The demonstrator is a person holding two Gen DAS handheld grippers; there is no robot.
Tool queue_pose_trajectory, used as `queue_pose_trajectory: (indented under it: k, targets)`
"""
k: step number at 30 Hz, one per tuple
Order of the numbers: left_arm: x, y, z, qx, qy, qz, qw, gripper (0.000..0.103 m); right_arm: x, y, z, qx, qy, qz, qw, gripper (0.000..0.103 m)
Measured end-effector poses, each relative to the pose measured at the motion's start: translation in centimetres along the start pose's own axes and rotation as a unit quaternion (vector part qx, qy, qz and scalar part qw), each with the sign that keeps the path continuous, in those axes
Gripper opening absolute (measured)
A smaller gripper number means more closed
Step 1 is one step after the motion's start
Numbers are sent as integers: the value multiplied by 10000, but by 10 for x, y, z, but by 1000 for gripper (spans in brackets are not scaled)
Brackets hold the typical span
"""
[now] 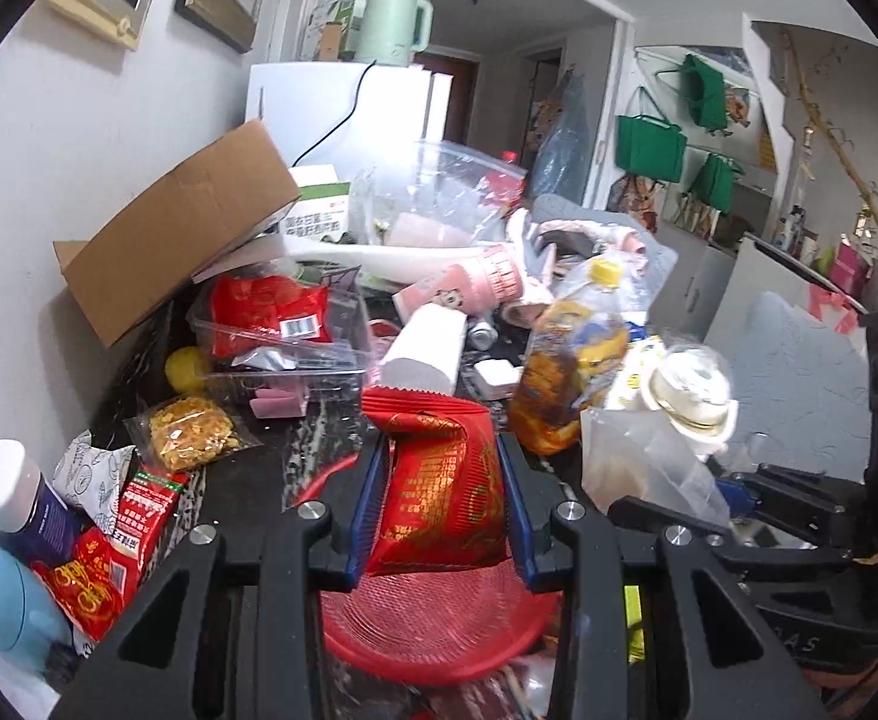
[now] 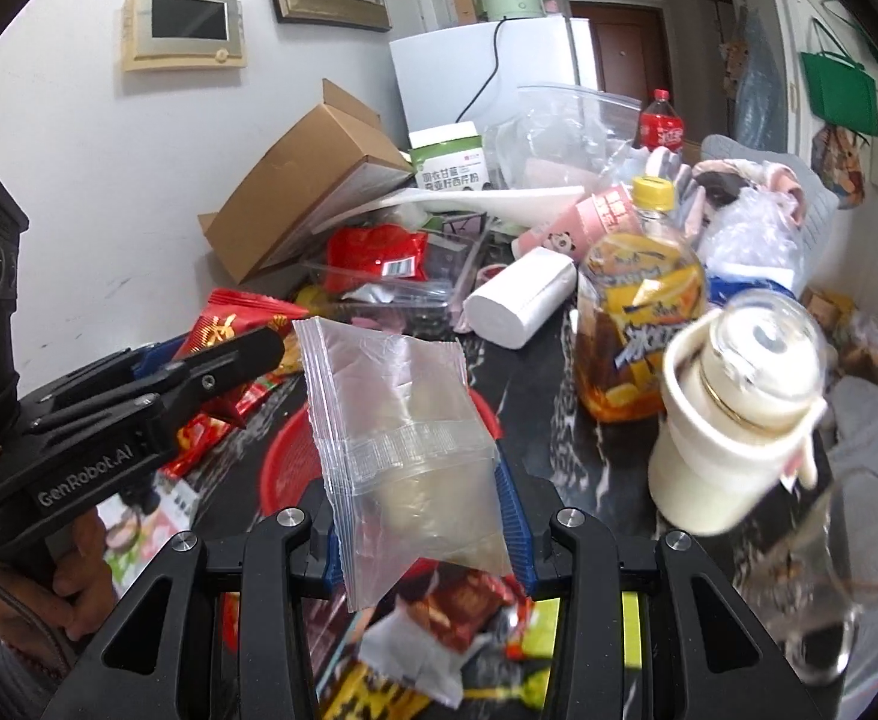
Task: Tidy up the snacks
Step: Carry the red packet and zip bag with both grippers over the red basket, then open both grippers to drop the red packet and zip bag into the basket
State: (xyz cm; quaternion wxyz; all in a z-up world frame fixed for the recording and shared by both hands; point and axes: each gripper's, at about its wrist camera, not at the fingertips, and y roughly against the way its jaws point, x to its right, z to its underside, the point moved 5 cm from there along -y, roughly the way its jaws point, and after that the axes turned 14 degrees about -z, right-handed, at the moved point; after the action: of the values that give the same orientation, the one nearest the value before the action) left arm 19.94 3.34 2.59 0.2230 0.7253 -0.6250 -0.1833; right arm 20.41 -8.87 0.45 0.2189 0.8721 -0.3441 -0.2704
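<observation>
My left gripper [image 1: 442, 468] is shut on a red snack packet with gold print [image 1: 439, 498], held above a red plastic basket [image 1: 432, 630]. My right gripper [image 2: 417, 492] is shut on a clear zip bag [image 2: 402, 420] with something pale inside, also above the red basket [image 2: 285, 468]. In the right wrist view the left gripper [image 2: 252, 348] shows at the left with the red packet [image 2: 222, 324], a hand [image 2: 72, 576] on its handle. In the left wrist view the right gripper [image 1: 733, 492] shows at the right with the clear bag [image 1: 649, 468].
The dark table is crowded: a cardboard box [image 1: 180, 228], a clear tray with a red packet [image 1: 276, 324], a paper roll [image 1: 426, 348], an iced-tea bottle [image 2: 637, 312], a cream cup with glass lid [image 2: 733, 408], loose snacks [image 1: 108, 540] at the left, more packets [image 2: 439, 612] near the front edge.
</observation>
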Motion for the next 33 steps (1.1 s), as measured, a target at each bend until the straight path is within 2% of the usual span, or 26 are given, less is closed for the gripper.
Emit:
queue_pose_trajectory:
  k: [8, 21, 25, 33]
  targets:
    - [-15, -42, 4, -215, -71, -379, 9990, 35, 14, -45, -10, -258, -130, -175, 9994, 40]
    - [-26, -90, 26, -889, -116, -448, 9950, 35, 33, -91, -6, -682, -155, 111, 9975, 40]
    - [-23, -97, 31, -967, -258, -530, 9936, 35, 45, -106, 1, -903, -242, 186, 9954, 40]
    - [-16, -108, 42, -1160, -467, -654, 9900, 35, 50, -118, 5, -1080, -213, 263, 9936, 40]
